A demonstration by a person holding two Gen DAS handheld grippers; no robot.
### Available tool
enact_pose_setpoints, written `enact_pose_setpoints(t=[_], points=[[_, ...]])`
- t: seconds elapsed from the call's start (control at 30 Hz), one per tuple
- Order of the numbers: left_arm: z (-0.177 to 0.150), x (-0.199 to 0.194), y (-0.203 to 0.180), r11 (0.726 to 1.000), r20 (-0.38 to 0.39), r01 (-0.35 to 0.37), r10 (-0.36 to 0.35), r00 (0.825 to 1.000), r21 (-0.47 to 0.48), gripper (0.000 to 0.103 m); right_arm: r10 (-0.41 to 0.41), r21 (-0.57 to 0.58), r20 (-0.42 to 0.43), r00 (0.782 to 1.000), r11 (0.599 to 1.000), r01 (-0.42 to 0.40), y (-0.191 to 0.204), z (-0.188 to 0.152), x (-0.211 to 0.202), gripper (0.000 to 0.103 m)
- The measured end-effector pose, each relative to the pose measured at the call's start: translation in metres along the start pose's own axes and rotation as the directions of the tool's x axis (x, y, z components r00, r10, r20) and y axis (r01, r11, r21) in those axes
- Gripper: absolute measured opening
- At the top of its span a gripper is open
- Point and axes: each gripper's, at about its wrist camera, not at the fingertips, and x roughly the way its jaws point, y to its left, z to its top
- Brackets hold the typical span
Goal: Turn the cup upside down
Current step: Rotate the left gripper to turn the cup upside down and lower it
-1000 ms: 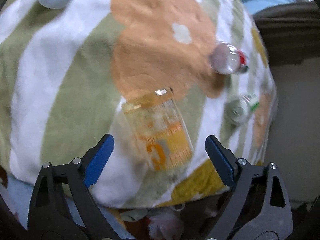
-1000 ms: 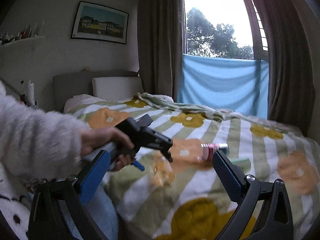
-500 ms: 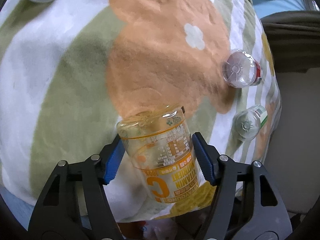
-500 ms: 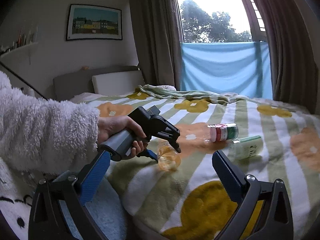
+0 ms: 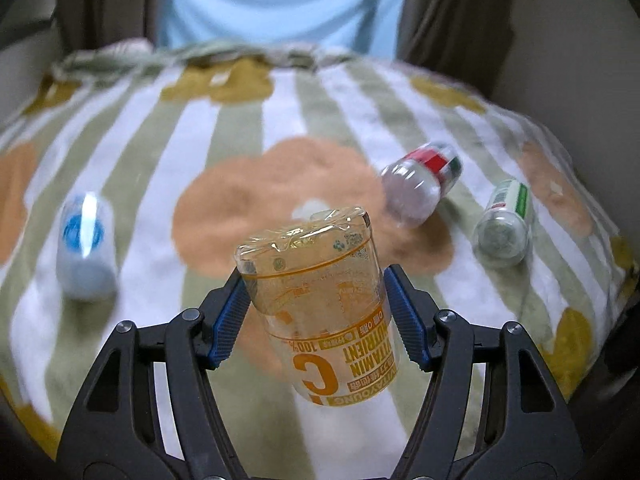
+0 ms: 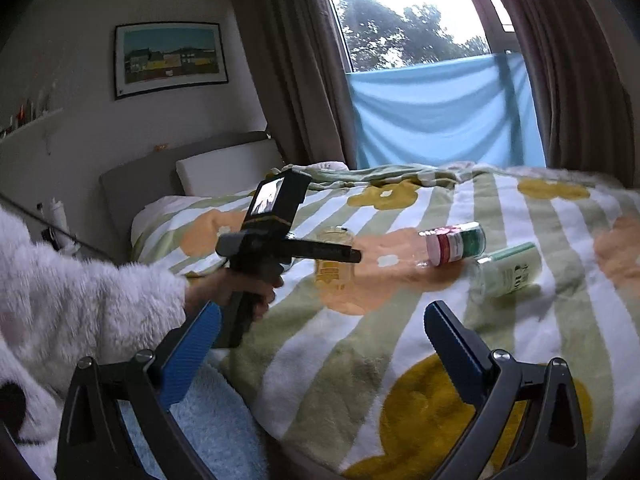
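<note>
A clear yellow-orange plastic cup point(image 5: 320, 300) with upside-down orange print is held between the blue pads of my left gripper point(image 5: 316, 312), lifted above the striped flower blanket point(image 5: 248, 140), its closed base up and away from the camera. In the right wrist view the cup point(image 6: 334, 258) hangs in the left gripper's fingers above the bed. My right gripper point(image 6: 316, 352) is open and empty, low at the near edge of the bed, well apart from the cup.
On the blanket lie a red-and-green labelled clear cup point(image 5: 420, 188), a green-labelled one point(image 5: 504, 220) to its right, and a blue-printed white one point(image 5: 84, 248) at left. Curtains and a blue cloth point(image 6: 440, 112) stand behind the bed; a light blue towel point(image 6: 200, 420) lies near the right gripper.
My left gripper closed on the cup, lifted it off the blanket and swung from looking down to looking level across the bed. The right gripper stayed open and shifted slightly.
</note>
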Motion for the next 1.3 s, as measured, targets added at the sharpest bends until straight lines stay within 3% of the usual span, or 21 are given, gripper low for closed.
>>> enact_pose_setpoints(t=[0.1,0.27,0.53,0.67,0.83,0.87,0.9,0.93,1.03,1.3], points=[[-0.003,0.008,-0.007,0.999,0.017,0.025,-0.026,1.000,0.041,0.064,0.004,0.020,0.011,1.000,1.000,-0.005,0.003,0.004,0.006,0.102],[-0.017,0.023,-0.022,0.994,-0.074,0.027,-0.019,0.997,0.109,0.064,0.016,0.055,0.016,1.000,0.998,-0.017,0.005,0.004,0.015,0.102],[-0.027,0.012,-0.026,0.991,-0.179,0.065,-0.044,0.983,0.115,0.059,0.060,0.061,-0.025,0.998,0.996,-0.058,0.012,0.001,0.023,0.102],[-0.033,0.006,-0.036,0.983,-0.212,0.054,-0.016,0.977,0.177,0.059,0.059,0.052,-0.020,0.998,0.997,-0.058,0.015,0.004,0.020,0.102],[-0.036,0.009,-0.037,0.982,-0.246,0.063,-0.018,0.969,0.177,0.059,0.054,0.044,-0.020,0.998,0.998,-0.053,0.018,0.005,0.017,0.102],[-0.036,0.008,-0.038,0.981,-0.248,0.058,-0.010,0.969,0.187,0.067,0.054,0.045,-0.020,0.998,0.998,-0.053,0.019,0.005,0.017,0.102],[-0.036,0.008,-0.038,0.979,-0.250,0.045,0.006,0.968,0.197,0.092,0.057,0.047,-0.021,0.998,0.997,-0.056,0.019,0.005,0.018,0.102],[-0.035,0.006,-0.039,0.978,-0.244,0.023,0.030,0.969,0.208,0.102,0.062,0.051,-0.022,0.998,0.997,-0.061,0.018,0.005,0.018,0.102],[-0.034,-0.004,-0.037,0.974,-0.210,0.014,0.035,0.977,0.226,0.103,0.070,0.055,-0.023,0.997,0.996,-0.068,0.019,0.004,0.017,0.102],[-0.036,-0.017,-0.037,0.963,-0.195,-0.019,0.074,0.978,0.268,0.103,0.059,0.058,-0.023,0.998,0.997,-0.058,0.025,0.008,0.022,0.102]])
